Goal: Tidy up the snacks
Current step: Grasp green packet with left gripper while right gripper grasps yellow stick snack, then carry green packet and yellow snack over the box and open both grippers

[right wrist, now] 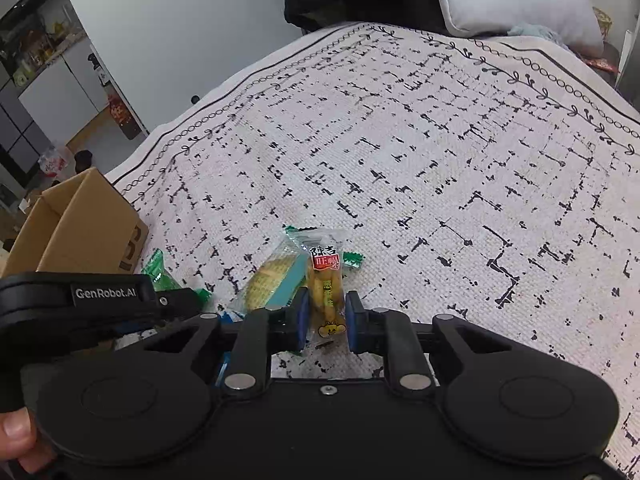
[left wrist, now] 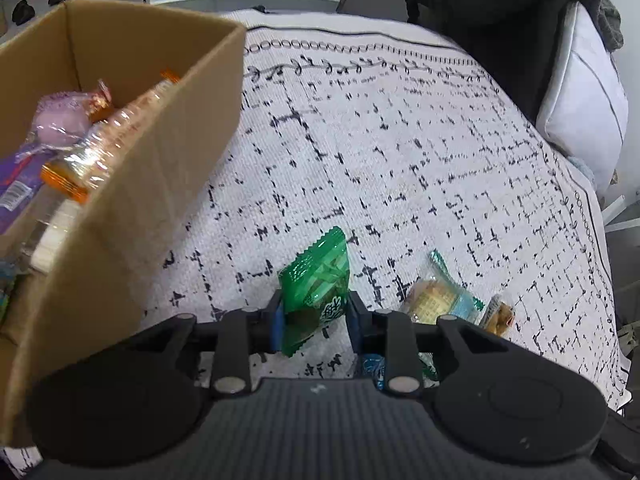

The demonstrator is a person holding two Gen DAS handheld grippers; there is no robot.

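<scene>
The green snack packet point(left wrist: 316, 292) stands on end between the blue pads of the left claw point(left wrist: 316, 320), which is clamped on its lower half, its long axis running away from the claw. The cardboard box point(left wrist: 132, 184), already holding snacks, rises just left of that packet, so the left hand is the nearer carrier. On the far side from the box, the right claw point(right wrist: 325, 320) is clamped on a yellow snack packet point(right wrist: 326, 292) above the bed's patterned cover point(right wrist: 440, 160).

A patterned white bedspread point(left wrist: 400, 140), white pillow point(left wrist: 580, 112), pale wall point(right wrist: 180, 20).
</scene>
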